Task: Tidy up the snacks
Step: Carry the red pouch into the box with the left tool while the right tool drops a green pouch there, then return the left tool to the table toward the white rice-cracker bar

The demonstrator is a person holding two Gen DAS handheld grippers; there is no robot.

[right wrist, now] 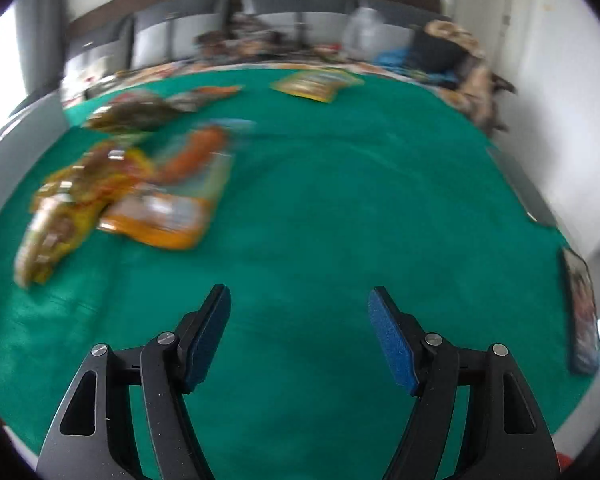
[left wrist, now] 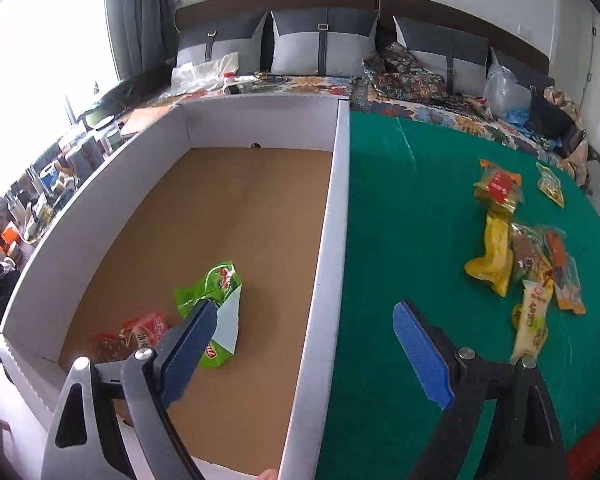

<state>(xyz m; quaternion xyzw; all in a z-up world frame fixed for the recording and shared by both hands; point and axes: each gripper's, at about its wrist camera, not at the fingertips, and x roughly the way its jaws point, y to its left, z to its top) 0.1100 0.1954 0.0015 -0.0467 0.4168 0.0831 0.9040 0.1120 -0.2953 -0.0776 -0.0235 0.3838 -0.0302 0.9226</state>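
My left gripper [left wrist: 304, 316] is open and empty, straddling the right wall of a white cardboard box [left wrist: 332, 216] with a brown floor. Inside the box lie a green snack bag [left wrist: 216, 304] and a red snack bag [left wrist: 136, 336], near its front. On the green cloth [left wrist: 400, 220] to the right lies a pile of snack packs [left wrist: 516, 252], yellow, orange and red. My right gripper [right wrist: 300, 300] is open and empty above bare green cloth [right wrist: 340, 220]. The blurred snack pile [right wrist: 140, 184] lies to its far left, and one yellow pack [right wrist: 316, 84] lies at the back.
A bed with grey pillows [left wrist: 324, 40] and a floral cover runs behind the cloth. Cluttered shelves [left wrist: 52, 184] stand left of the box. A dark flat object [right wrist: 580, 312] lies at the cloth's right edge. A white wall [right wrist: 560, 80] is on the right.
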